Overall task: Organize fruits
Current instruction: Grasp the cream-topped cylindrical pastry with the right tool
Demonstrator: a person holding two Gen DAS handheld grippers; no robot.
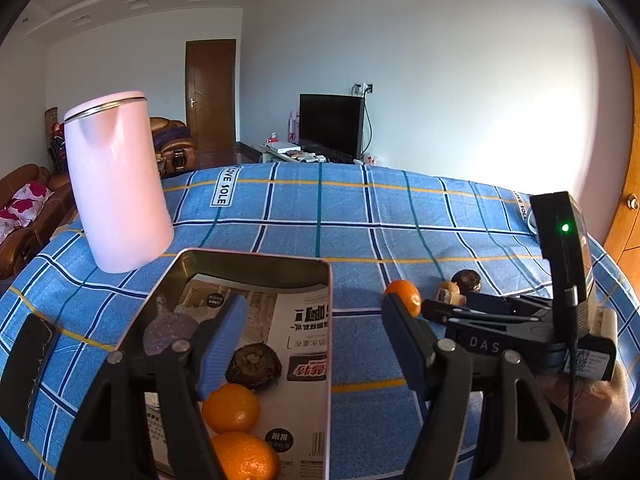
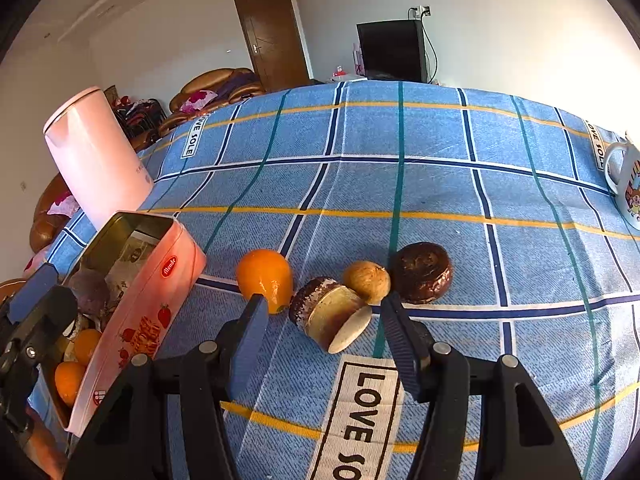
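Risk lay ahead as I held my right claw (image 2: 324, 332), spread and empty, around the cut fruit (image 2: 332, 314), since crowding neighbours could roll off the worktop (image 2: 440, 184), while my left claw (image 1: 316, 340) hung apart above the tin (image 1: 296, 264).

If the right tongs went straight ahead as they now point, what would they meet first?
Probably the cut brown-capped piece lying on the cloth: it sits between the open right tongs, just ahead of the tips. The small tan fruit lies right behind it. Depth is uncertain.
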